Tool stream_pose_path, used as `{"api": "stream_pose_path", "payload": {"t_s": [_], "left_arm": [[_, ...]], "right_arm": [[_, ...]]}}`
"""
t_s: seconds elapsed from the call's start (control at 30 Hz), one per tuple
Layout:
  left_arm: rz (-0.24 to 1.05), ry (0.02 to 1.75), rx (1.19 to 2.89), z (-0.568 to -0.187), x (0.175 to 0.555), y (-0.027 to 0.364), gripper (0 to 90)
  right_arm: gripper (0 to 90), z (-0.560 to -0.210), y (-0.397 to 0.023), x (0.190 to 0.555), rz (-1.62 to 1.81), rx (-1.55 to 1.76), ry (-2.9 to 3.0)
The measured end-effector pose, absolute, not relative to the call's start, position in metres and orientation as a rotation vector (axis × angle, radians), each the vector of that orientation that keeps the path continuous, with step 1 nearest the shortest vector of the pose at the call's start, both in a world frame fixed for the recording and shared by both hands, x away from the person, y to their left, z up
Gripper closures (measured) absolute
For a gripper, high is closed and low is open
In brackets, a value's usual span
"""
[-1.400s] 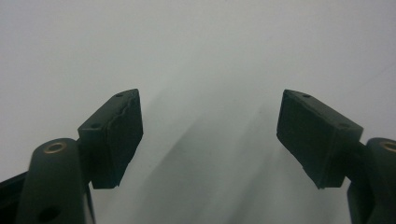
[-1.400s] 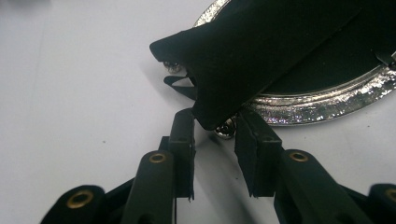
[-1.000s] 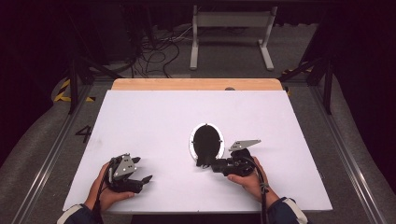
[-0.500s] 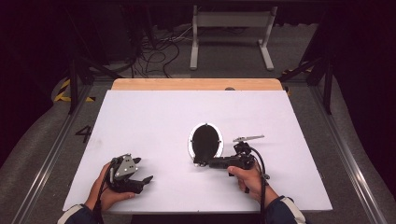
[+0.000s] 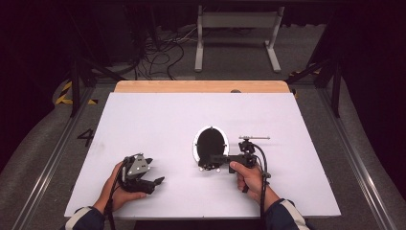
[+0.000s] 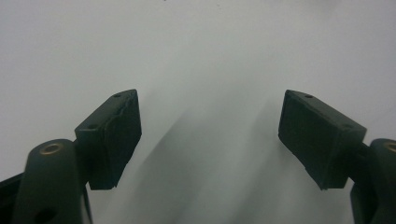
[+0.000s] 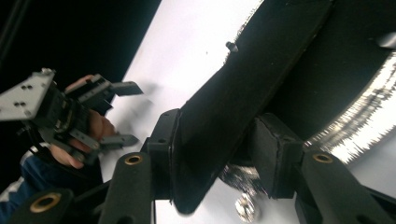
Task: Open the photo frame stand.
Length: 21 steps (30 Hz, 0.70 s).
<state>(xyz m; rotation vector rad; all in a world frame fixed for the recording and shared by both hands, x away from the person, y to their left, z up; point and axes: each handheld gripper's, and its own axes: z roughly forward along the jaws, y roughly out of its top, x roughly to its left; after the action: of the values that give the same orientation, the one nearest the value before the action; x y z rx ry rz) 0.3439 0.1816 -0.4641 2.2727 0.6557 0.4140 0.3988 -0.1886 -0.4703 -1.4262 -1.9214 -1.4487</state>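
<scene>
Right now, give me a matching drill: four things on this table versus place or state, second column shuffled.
1. left gripper
2. right gripper
3. oval mirror
4. wooden strip

A. along the far edge of the table
B. jaws apart, nothing between them
C. mid-table, dark centre, shiny rim
D. a black flat part between its jaws

Pairs: 1-B, 2-D, 3-C, 4-A.

The right gripper's jaws have just been opening, with the black flat part between them.

Oval pan (image 5: 209, 143) mid-table (image 5: 158, 120), right gripper (image 5: 209, 162) at its near edge, left gripper (image 5: 152, 173) left.
</scene>
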Motion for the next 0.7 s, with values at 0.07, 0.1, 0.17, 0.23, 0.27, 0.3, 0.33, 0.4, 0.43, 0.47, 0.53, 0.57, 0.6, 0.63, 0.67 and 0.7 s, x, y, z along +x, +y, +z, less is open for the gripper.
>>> {"api": "stream_pose_path", "payload": {"t_s": [0.07,0.1,0.17,0.23,0.27,0.3,0.33,0.4,0.43,0.47,0.53,0.57,0.6,0.63,0.67,0.7], "left_arm": [[0.413,0.648,2.277,-0.464,0.348,0.177,22.3],[0.413,0.641,2.281,-0.464,0.352,0.173,22.4],[0.408,0.637,2.276,-0.463,0.359,0.168,22.7],[0.392,0.637,2.261,-0.462,0.367,0.162,23.0],[0.363,0.638,2.253,-0.461,0.373,0.158,23.0],[0.342,0.635,2.244,-0.461,0.377,0.155,22.9],[0.314,0.638,2.229,-0.461,0.380,0.153,22.8],[0.245,0.654,2.200,-0.461,0.389,0.149,21.8],[0.226,0.662,2.183,-0.461,0.393,0.147,21.7],[0.217,0.668,2.173,-0.462,0.397,0.145,21.7],[0.190,0.692,2.155,-0.462,0.405,0.141,21.7],[0.179,0.698,2.146,-0.462,0.410,0.138,21.5],[0.193,0.692,2.144,-0.462,0.413,0.137,21.3],[0.187,0.696,2.143,-0.463,0.415,0.134,21.6],[0.160,0.700,2.147,-0.463,0.417,0.131,21.5],[0.169,0.688,2.150,-0.463,0.420,0.129,21.0]], "right_arm": [[53.8,-0.471,-0.186,0.401,-1.454,-1.426,-1.914],[53.9,-0.471,-0.185,0.402,-1.458,-1.428,-1.901],[55.1,-0.473,-0.185,0.405,-1.464,-1.427,-1.882],[56.2,-0.473,-0.184,0.406,-1.464,-1.424,-1.895],[56.8,-0.473,-0.184,0.406,-1.469,-1.422,-1.902],[57.9,-0.473,-0.184,0.405,-1.469,-1.414,-1.921],[58.7,-0.473,-0.184,0.405,-1.473,-1.407,-1.930],[60.5,-0.473,-0.184,0.405,-1.479,-1.391,-1.947],[61.1,-0.472,-0.185,0.405,-1.484,-1.381,-1.960],[61.6,-0.471,-0.184,0.404,-1.483,-1.375,-1.971],[62.8,-0.469,-0.184,0.403,-1.496,-1.344,-2.005],[64.1,-0.468,-0.184,0.403,-1.503,-1.328,-2.022],[65.1,-0.467,-0.183,0.402,-1.510,-1.309,-2.033],[65.6,-0.466,-0.183,0.401,-1.517,-1.297,-2.050],[66.2,-0.465,-0.182,0.401,-1.524,-1.281,-2.067],[66.9,-0.465,-0.182,0.400,-1.537,-1.268,-2.080]]}}
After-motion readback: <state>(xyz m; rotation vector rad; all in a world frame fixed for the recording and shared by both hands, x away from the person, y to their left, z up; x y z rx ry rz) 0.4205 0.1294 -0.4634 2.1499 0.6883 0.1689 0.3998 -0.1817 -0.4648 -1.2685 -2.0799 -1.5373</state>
